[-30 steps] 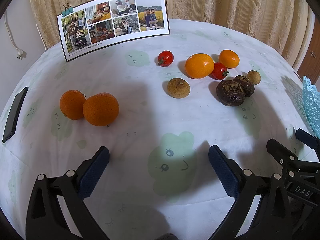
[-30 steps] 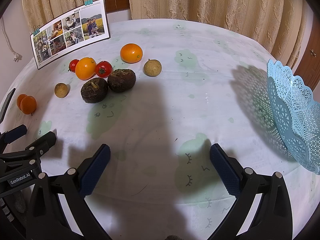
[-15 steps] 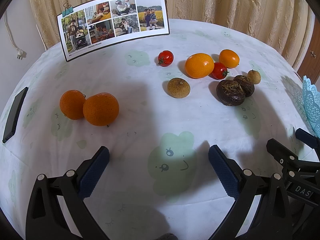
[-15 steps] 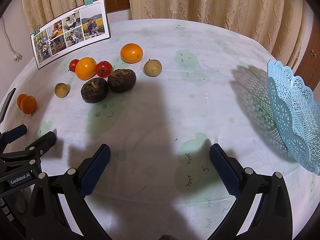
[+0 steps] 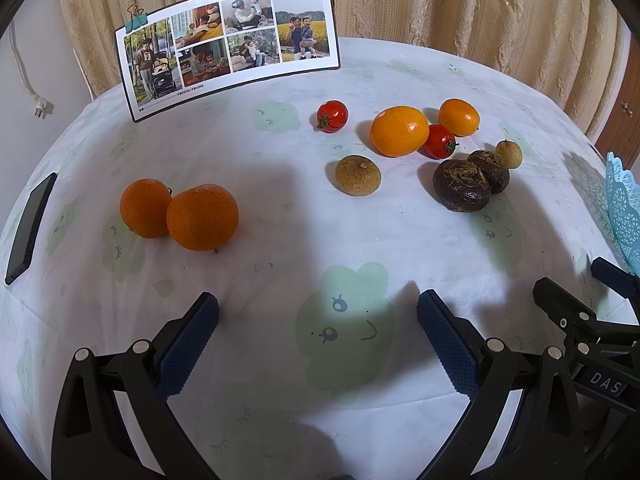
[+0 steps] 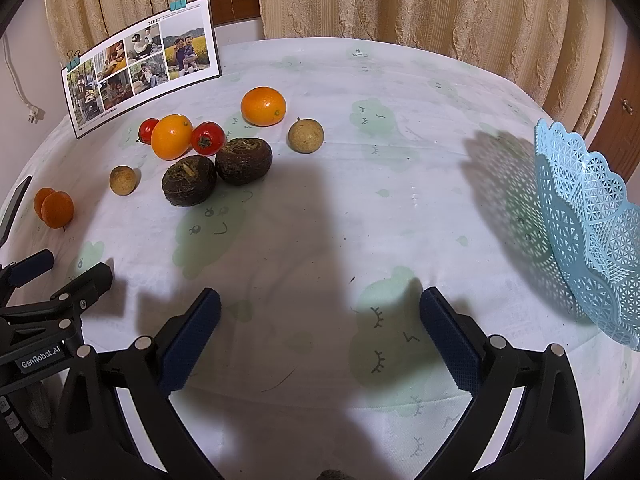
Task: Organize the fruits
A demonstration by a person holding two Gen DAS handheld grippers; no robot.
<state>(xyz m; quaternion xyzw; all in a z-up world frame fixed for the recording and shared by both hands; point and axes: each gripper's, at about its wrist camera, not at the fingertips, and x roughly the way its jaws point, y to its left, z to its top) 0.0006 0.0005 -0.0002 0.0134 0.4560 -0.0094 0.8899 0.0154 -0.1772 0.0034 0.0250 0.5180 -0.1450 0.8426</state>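
On the far left edge: I see a dark phone (image 5: pixel 30 228) lying flat on the white tablecloth (image 5: pixel 280 220).
Mandarins: two orange ones (image 5: pixel 180 214) touch each other on the left part of the table, well apart from the rest of the fruit.
Photo board: a collage card (image 5: pixel 230 42) stands upright at the back, held by teal clips.
Left gripper (image 5: pixel 318 340): my left tool hovers low over the cloth near the front edge, jaws spread wide with nothing between the blue pads.
Lone tomato (image 5: pixel 332 116): sits by itself behind the middle cluster.
Tan fruit (image 5: pixel 357 175): a small brownish round one, in front of that tomato and apart from it.
Middle cluster: a glossy orange (image 5: pixel 399 131) touches a second tomato (image 5: pixel 439 141); a smaller orange (image 5: pixel 459 117) lies just behind them.
Dark pair: two brown, rough-skinned fruits (image 5: pixel 470 180) press together in front of the tomato, with a little tan fruit (image 5: pixel 509 154) just beside the rear one.
Right gripper (image 6: pixel 320 340): my right tool is also released, fingers wide apart over bare cloth, holding nothing.
Basket: a pale blue lattice basket (image 6: pixel 592 232) rests on the right side of the table, well apart from all the fruit; I cannot see any fruit inside it.
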